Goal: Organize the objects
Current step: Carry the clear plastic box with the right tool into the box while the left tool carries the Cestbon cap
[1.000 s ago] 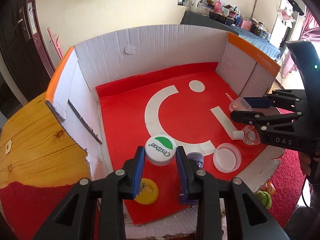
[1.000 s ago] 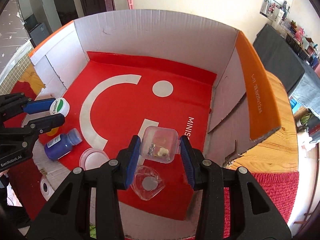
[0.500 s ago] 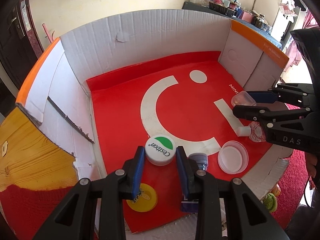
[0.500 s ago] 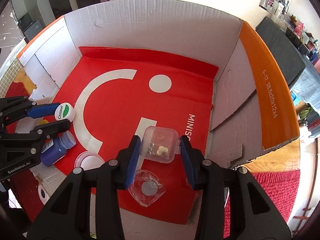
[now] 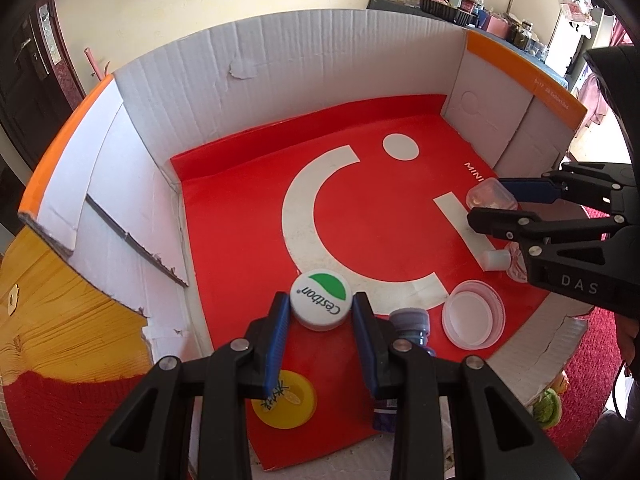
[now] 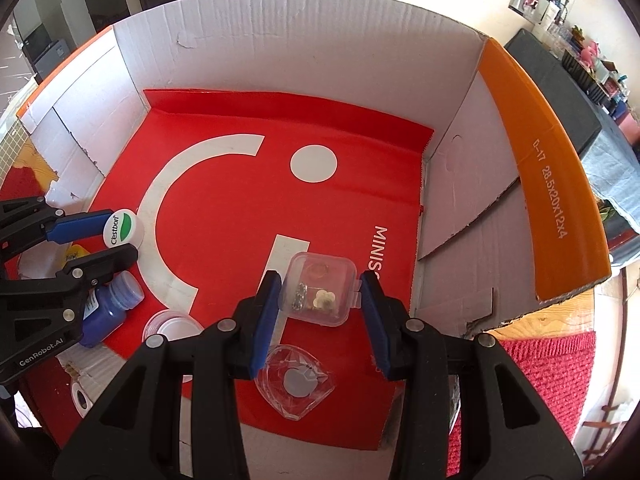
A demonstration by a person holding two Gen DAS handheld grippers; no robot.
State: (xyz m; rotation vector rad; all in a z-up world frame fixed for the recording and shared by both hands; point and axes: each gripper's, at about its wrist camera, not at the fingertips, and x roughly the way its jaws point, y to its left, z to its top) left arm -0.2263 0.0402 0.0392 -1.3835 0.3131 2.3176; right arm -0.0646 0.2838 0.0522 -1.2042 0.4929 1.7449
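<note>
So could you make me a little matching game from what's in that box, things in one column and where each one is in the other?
Things:
1. Cestbon cap
2. clear plastic case
3. blue bottle
4. yellow lid

Places:
A. lying on its side on the red sheet
B. between the right gripper's fingers
C. flat on the red sheet below the left fingers
D. between the left gripper's fingers

Pairs: 1-D, 2-B, 3-A, 4-C
</note>
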